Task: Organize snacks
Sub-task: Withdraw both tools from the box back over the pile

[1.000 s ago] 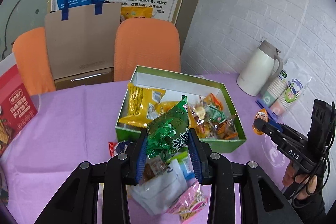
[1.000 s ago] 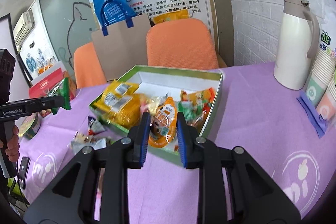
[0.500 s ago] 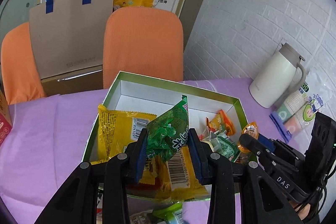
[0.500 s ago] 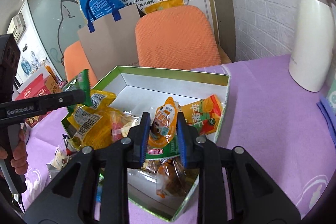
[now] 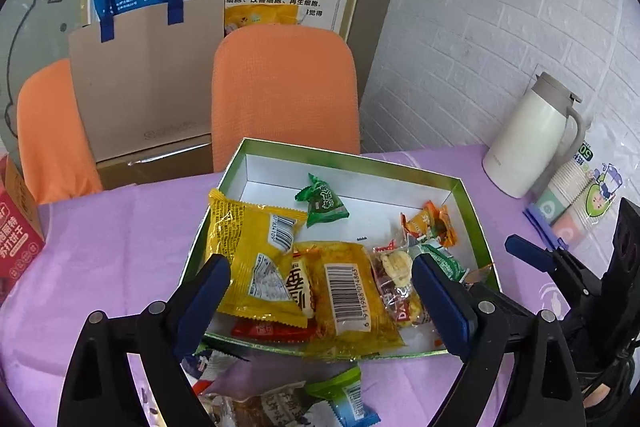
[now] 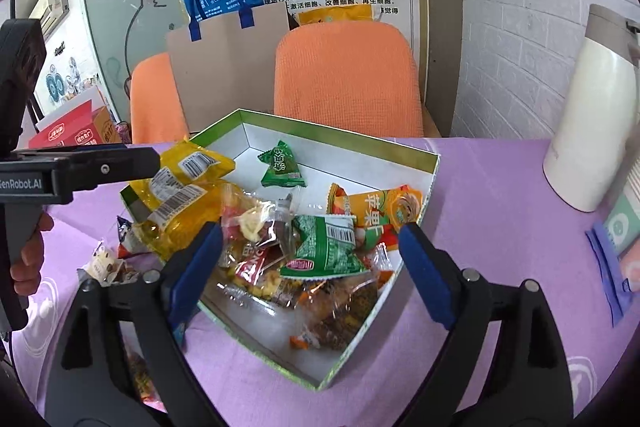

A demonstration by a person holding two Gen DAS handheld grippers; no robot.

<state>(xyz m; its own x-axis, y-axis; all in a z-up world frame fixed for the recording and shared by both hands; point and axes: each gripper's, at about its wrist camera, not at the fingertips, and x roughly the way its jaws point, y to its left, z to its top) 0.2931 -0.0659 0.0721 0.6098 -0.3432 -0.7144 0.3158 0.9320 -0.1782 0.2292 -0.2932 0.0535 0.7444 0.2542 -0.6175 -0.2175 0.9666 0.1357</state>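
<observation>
- Box point(image 5: 348, 157): green-rimmed and white inside, it sits open on the purple cloth point(image 5: 112, 227) and serves as the landmark for everything below.
- Left gripper point(image 5: 320, 297): jaws spread wide and holding nothing, poised over the box's near edge, above the yellow packs point(image 5: 256, 251).
- Right gripper point(image 6: 310, 261): jaws likewise wide apart and empty, over the near corner of the box, above a green pack point(image 6: 326, 247) and clear-wrapped sweets point(image 6: 256, 267).
- Small green packet point(image 5: 322, 201): lies alone on the white floor near the far wall of the box, apart from the other snacks.
- Orange packet point(image 6: 378, 209): inside the box, against its right wall.
- Loose snacks point(image 5: 280, 391): on the cloth just outside the box's near edge, under the left gripper.
- Flask point(image 5: 532, 143): white, upright, to the right of the box, well apart from it.
- Cups point(image 5: 576, 191): a wrapped stack just beside the flask.
- Chair point(image 5: 286, 91): orange, directly behind the box.
- Red carton point(image 5: 18, 227): left of the box, at the cloth's edge.
</observation>
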